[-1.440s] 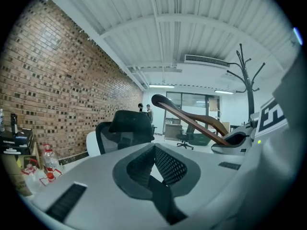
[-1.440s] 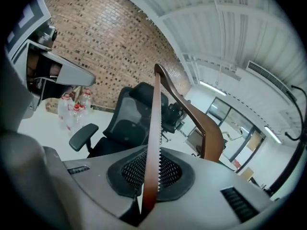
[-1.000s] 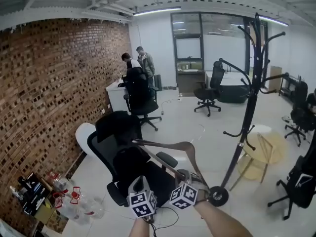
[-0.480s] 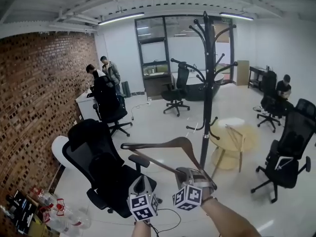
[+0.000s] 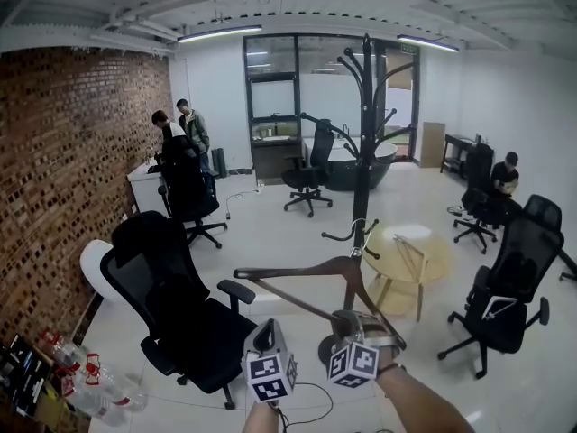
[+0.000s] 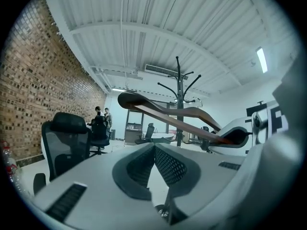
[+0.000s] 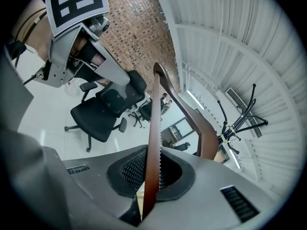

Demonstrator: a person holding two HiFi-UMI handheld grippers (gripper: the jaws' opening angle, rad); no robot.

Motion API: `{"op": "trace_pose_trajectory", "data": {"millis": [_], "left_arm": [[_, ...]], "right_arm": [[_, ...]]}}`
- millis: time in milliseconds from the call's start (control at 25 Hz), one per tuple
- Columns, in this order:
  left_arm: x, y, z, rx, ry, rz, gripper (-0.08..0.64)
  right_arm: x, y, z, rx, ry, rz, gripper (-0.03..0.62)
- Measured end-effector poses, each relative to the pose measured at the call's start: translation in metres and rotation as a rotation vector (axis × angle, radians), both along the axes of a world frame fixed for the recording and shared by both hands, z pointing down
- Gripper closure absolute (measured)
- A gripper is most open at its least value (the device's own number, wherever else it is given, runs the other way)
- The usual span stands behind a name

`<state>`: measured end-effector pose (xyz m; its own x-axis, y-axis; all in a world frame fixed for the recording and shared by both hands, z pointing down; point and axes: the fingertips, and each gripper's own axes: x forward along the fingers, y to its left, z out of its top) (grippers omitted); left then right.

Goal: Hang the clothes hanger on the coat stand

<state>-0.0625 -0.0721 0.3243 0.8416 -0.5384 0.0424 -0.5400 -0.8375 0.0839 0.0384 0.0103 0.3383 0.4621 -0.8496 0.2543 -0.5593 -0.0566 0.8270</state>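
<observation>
Two tools: right tool (image 5: 353, 321) clamps lower bar of hanger (image 5: 345, 267), left tool (image 5: 265, 334) closed, empty. Coat stand (image 5: 362, 152) ahead, open floor (image 5: 288, 237) between office chair (image 5: 162, 273) and round bench (image 5: 439, 251)

No lettering, number or brand can be read anywhere. The marker cube (image 5: 271, 376) on the left gripper (image 5: 264, 332) and the one (image 5: 353, 363) on the right gripper (image 5: 347, 318) bear only black-and-white square patterns; the bottles (image 5: 86, 382) by the brick wall (image 5: 63, 170) show labels too small to read
</observation>
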Motion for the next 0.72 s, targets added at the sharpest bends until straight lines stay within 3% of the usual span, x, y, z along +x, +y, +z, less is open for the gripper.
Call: {"op": "trace_pose_trajectory", "data": {"millis": [200,520,720], "left_arm": [[0.067,0.043,0.005,-0.003,0.005,0.0,0.541],[0.237,0.161,0.025,0.008,-0.03,-0.053,0.541],[0.283,0.194,0.045,0.022,-0.091,-0.068,0.541]], "right_arm": [[0.061,0.042,0.009,-0.009,0.008,-0.023,0.591],[0.212,0.143,0.038,-0.038,0.017,-0.148,0.591],[0.268,0.168,0.062,-0.057,-0.011,-0.172,0.591]]}}
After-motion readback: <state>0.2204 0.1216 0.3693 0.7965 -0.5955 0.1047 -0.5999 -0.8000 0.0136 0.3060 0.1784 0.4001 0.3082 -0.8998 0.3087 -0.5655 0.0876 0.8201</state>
